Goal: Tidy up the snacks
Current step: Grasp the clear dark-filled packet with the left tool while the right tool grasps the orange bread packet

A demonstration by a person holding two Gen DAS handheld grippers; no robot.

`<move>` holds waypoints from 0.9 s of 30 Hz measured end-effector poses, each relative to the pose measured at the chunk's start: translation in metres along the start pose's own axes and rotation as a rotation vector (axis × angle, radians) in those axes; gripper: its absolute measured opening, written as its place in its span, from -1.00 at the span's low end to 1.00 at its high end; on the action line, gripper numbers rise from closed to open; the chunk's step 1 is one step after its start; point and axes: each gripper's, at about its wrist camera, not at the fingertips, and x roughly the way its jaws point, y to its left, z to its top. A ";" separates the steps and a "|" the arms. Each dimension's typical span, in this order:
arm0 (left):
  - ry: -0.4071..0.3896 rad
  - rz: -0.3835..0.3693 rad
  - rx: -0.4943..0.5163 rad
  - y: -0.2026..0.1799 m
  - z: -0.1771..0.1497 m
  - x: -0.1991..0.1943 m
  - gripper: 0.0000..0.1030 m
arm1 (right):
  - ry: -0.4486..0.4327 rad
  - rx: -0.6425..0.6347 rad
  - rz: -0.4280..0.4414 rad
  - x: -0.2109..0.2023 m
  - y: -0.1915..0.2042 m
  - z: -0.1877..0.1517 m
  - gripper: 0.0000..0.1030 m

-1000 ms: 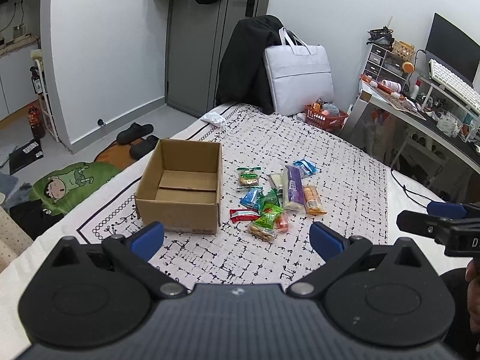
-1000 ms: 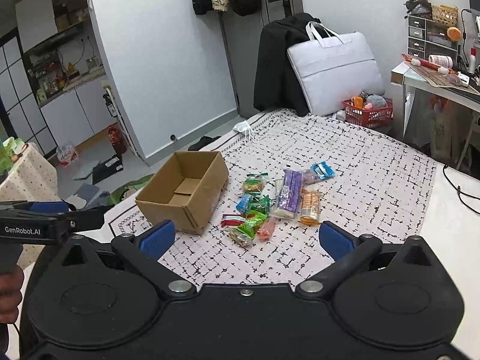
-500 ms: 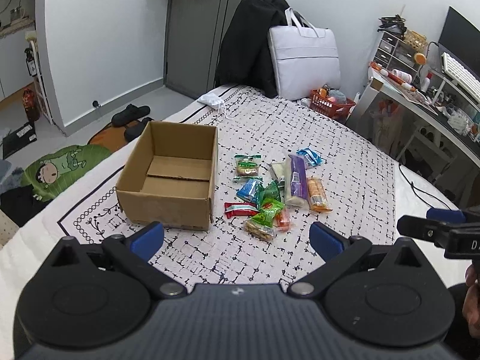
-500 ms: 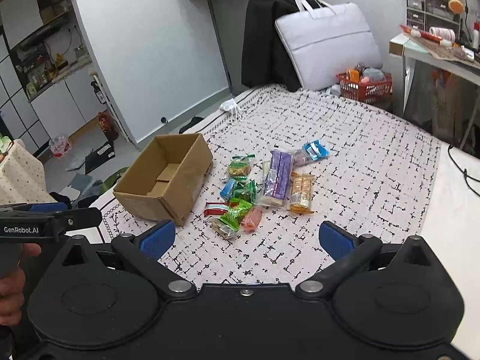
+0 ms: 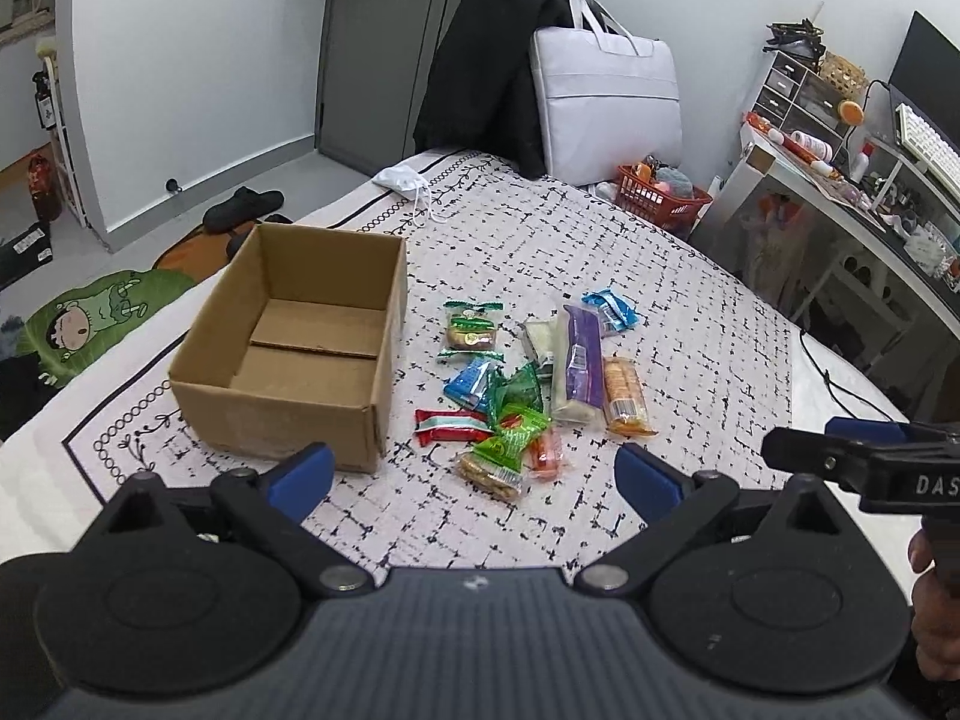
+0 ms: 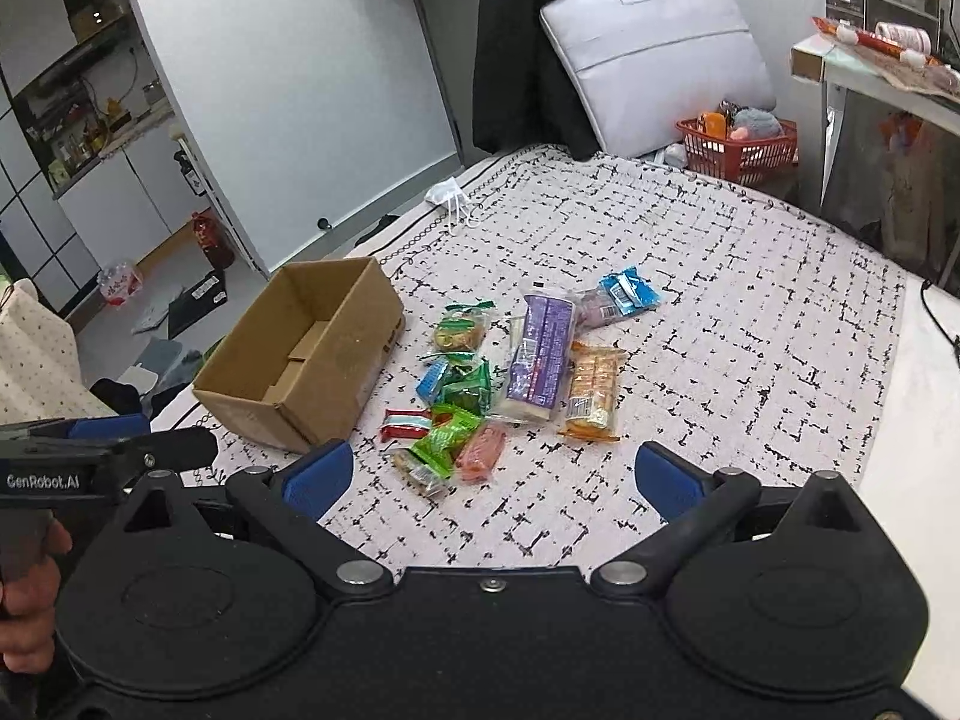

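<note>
An open, empty cardboard box (image 5: 300,342) (image 6: 306,354) sits on a patterned bed cover. Right of it lies a loose pile of snack packets: a long purple pack (image 5: 579,363) (image 6: 539,354), an orange cracker pack (image 5: 624,396) (image 6: 593,391), a red bar (image 5: 450,425) (image 6: 405,423), green packets (image 5: 513,435) (image 6: 447,438) and a blue one (image 5: 609,311) (image 6: 627,291). My left gripper (image 5: 474,474) hovers open near the front of the pile, nothing between its blue pads. My right gripper (image 6: 489,477) is open too, just short of the same pile.
A white face mask (image 5: 402,179) lies at the bed's far edge. A black jacket and a white bag (image 5: 606,102) stand behind the bed, with a red basket (image 5: 663,198) and a cluttered desk (image 5: 852,198) to the right. Slippers and a green mat (image 5: 90,318) lie on the floor at left.
Both grippers have moved forward and tilted down toward the snack pile and box, which now look larger and nearer. Both stay open and hold nothing.
</note>
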 end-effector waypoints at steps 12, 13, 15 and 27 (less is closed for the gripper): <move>0.044 -0.001 -0.046 -0.006 -0.002 0.045 0.69 | 0.051 0.082 0.017 0.046 -0.032 0.006 0.62; 0.051 0.003 -0.053 -0.007 -0.003 0.050 0.64 | 0.057 0.084 0.026 0.050 -0.034 0.007 0.58; 0.064 0.009 -0.064 -0.007 -0.004 0.059 0.55 | 0.060 0.088 0.045 0.058 -0.037 0.008 0.55; 0.158 0.035 -0.154 -0.010 -0.012 0.120 0.02 | 0.117 0.094 0.030 0.107 -0.055 0.011 0.33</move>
